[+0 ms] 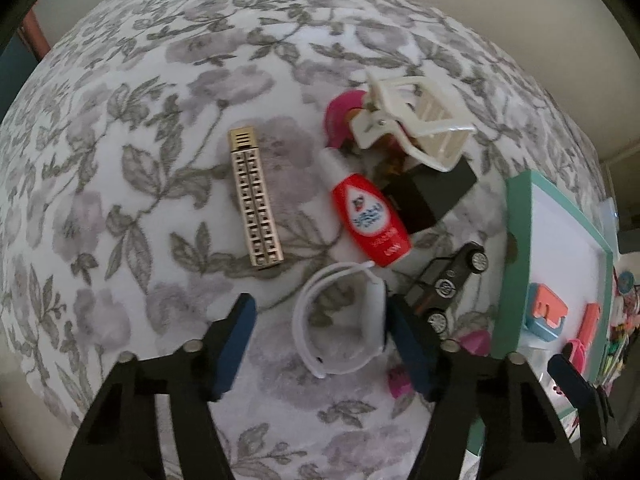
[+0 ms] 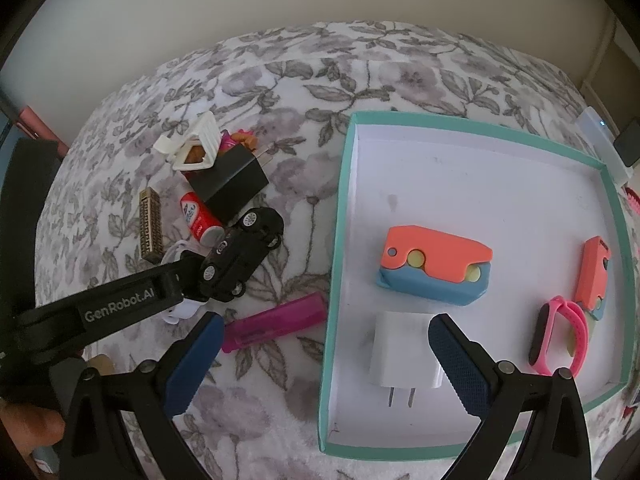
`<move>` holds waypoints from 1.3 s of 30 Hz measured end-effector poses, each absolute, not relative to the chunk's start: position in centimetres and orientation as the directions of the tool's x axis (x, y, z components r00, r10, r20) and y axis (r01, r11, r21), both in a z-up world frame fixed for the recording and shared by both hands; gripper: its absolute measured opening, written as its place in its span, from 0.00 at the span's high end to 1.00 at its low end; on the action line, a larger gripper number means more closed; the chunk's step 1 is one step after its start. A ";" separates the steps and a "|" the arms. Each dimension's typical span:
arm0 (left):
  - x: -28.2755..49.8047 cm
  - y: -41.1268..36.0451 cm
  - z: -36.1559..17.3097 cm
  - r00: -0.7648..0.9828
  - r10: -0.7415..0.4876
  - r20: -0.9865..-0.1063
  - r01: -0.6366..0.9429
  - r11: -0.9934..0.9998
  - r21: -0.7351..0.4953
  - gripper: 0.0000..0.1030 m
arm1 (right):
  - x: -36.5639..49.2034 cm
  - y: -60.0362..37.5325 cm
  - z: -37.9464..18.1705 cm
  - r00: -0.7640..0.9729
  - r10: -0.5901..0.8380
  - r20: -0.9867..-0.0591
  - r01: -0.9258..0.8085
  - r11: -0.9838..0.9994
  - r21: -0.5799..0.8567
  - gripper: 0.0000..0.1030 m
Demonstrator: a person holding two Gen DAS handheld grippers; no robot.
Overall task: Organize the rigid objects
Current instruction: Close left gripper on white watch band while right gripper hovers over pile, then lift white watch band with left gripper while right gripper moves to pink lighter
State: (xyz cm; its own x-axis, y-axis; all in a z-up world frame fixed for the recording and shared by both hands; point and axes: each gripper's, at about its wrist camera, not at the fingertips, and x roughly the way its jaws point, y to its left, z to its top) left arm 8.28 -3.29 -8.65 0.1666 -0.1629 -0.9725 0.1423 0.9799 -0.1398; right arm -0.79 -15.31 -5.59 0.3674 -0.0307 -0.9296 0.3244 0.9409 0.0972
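Note:
My left gripper [image 1: 318, 330] is open around a white wristband [image 1: 340, 320] lying on the floral cloth, its fingers either side of it. Beyond lie a red bottle [image 1: 370, 216], a gold perforated bar [image 1: 254, 196], a white hair claw [image 1: 412, 128], a black adapter [image 1: 432, 192] and a black toy car [image 1: 448, 284]. My right gripper [image 2: 326, 354] is open and empty over the near left wall of the teal-rimmed white tray [image 2: 340, 208]. A white charger [image 2: 400, 356] lies between its fingers inside the tray.
The tray also holds two orange-and-blue blocks [image 2: 434, 266] and a pink wristband [image 2: 560, 336]. A magenta lighter [image 2: 276, 322] lies on the cloth left of the tray. The left gripper's arm [image 2: 100, 308] crosses the right wrist view. A wall stands behind.

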 end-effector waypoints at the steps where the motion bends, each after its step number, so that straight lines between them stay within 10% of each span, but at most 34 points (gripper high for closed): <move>1: 8.3 -3.4 -8.6 0.163 -0.172 -0.972 0.146 0.978 -0.148 0.45 | -0.8 -15.3 -5.6 0.367 -0.032 -0.930 0.325 0.941 0.096 0.00; 39: 7.5 3.6 -7.9 0.142 -0.184 -0.973 0.047 0.983 -0.179 0.52 | 0.8 -11.0 -5.7 0.394 0.089 -0.915 0.106 0.984 0.142 0.00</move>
